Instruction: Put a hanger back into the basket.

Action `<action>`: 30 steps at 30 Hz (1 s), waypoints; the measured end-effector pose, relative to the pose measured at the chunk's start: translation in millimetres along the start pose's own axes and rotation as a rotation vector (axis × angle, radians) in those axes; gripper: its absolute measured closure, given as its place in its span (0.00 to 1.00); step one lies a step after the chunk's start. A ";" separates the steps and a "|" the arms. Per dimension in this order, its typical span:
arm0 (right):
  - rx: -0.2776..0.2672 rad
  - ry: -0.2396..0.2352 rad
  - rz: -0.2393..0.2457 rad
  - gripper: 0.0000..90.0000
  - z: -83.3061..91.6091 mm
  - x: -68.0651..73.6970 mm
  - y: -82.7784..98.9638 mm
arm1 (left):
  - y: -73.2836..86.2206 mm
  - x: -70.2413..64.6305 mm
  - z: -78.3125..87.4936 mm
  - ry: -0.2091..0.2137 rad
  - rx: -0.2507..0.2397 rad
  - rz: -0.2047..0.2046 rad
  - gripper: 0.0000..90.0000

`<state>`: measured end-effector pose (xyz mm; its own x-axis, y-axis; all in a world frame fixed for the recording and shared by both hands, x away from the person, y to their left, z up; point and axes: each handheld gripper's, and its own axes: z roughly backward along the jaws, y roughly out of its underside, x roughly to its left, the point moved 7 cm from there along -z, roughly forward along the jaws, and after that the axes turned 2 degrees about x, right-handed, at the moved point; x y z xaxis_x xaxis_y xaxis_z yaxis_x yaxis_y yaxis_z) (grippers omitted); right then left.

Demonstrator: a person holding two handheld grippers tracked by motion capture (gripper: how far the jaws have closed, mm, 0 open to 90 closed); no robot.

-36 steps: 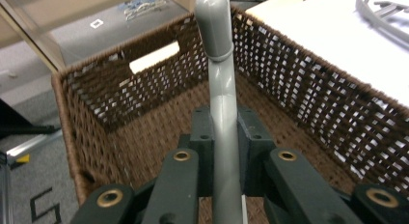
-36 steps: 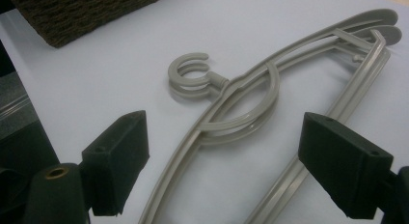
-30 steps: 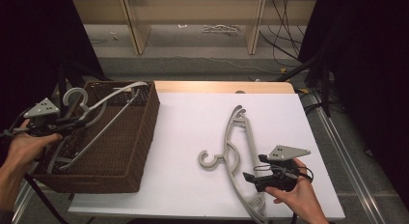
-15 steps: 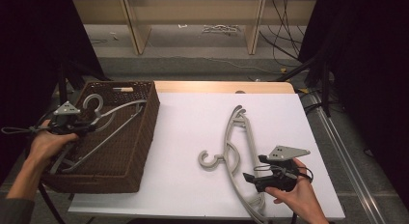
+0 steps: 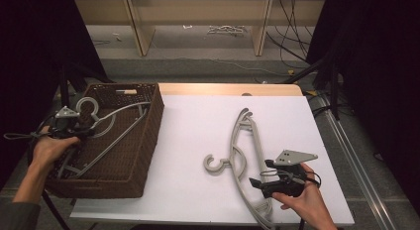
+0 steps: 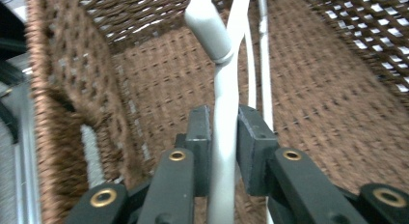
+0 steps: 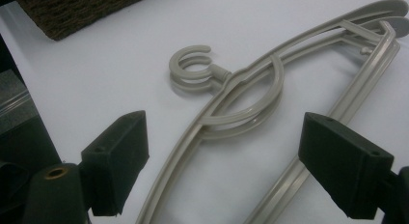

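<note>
A grey plastic hanger (image 5: 116,113) lies slanted in the brown wicker basket (image 5: 153,121) at the left. My left gripper (image 5: 89,131) grips its neck just below the hook. In the left gripper view the pads (image 6: 200,147) sit against the hanger (image 6: 207,26) on both sides, inside the basket (image 6: 58,89); the jaws have just been easing open a little. Two more grey hangers (image 5: 245,141), stacked, lie on the white tabletop (image 5: 198,121). My right gripper (image 5: 260,173) rests at their near end, open, its jaws (image 7: 224,122) spread wide above the hangers (image 7: 251,89) without touching them.
The basket's woven walls enclose the left gripper closely. A small wooden piece (image 5: 126,91) lies at the basket's far end. Wooden shelving (image 5: 198,22) and loose cables (image 5: 297,22) lie beyond the table. Dark stands flank both sides.
My left hand has carried its hanger rightward and down, so the hanger now lies lower inside the basket. The right hand and the stacked hangers have stayed put.
</note>
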<state>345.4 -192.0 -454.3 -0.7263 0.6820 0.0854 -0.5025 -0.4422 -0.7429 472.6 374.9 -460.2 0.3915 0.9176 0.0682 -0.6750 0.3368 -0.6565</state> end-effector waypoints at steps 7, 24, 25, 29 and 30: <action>-0.006 0.009 0.004 0.21 -0.4 -1.6 -0.4 | 5.5 8.6 0.8 -0.063 0.017 0.028 0.77; -0.027 0.018 0.002 0.21 0.6 -1.8 -2.8 | -23.3 -27.2 56.9 -0.018 -0.233 0.160 0.38; -0.028 0.017 -0.005 0.21 1.1 -1.1 -2.9 | -25.4 -33.9 61.3 0.001 -0.252 0.158 0.37; -0.045 0.026 -0.001 0.21 0.6 -0.7 -4.2 | -31.5 -66.0 75.4 0.092 -0.322 0.146 0.30; -0.048 0.027 -0.003 0.21 0.5 -0.3 -4.3 | -32.4 -74.0 78.7 0.106 -0.338 0.136 0.30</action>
<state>347.5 -190.6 -450.7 -0.7115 0.6991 0.0707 -0.4814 -0.4116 -0.7739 416.3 312.7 -384.9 0.3870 0.9163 -0.1028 -0.4876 0.1088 -0.8662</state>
